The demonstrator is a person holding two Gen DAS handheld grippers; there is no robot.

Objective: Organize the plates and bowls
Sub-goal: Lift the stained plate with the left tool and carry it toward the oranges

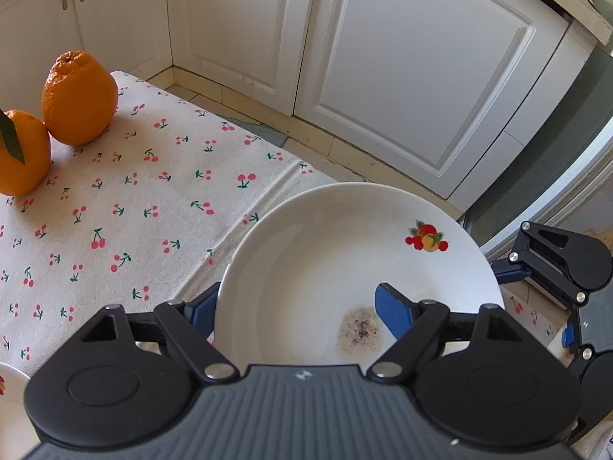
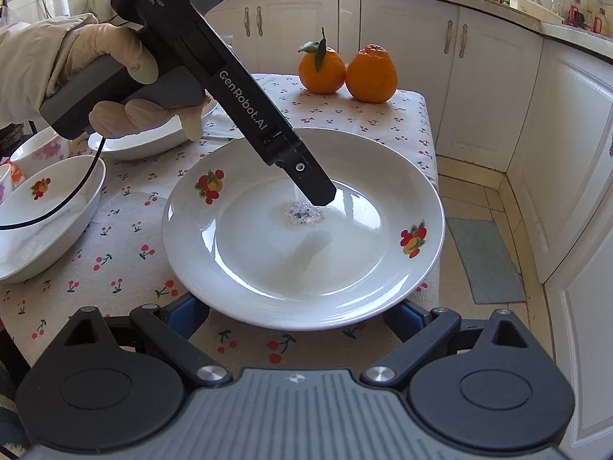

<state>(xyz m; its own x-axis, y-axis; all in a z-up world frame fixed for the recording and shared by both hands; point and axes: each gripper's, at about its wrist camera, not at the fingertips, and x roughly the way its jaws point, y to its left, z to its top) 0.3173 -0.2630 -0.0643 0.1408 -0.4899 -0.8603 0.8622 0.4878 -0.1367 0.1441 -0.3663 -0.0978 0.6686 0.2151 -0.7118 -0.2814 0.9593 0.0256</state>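
Observation:
A white plate (image 2: pixel 306 253) with fruit decals and a dark speckled stain lies on the cherry-print tablecloth (image 2: pixel 126 268). In the left wrist view the plate (image 1: pixel 325 268) sits between the left gripper's (image 1: pixel 297 308) blue fingers: one finger (image 1: pixel 394 312) rests inside the plate, the other (image 1: pixel 203 306) is outside its rim. In the right wrist view the left gripper's tip (image 2: pixel 316 191) touches the plate's middle. My right gripper (image 2: pixel 297 316) is open, its fingers straddling the plate's near rim, partly hidden under it. Several white bowls (image 2: pixel 49 214) stand at the left.
Two oranges (image 2: pixel 346 71) stand at the table's far edge. White cabinet doors (image 2: pixel 494 88) surround the table, with tiled floor and a grey mat (image 2: pixel 484 260) to the right. The gloved hand (image 2: pixel 95 73) holds the left gripper above the bowls.

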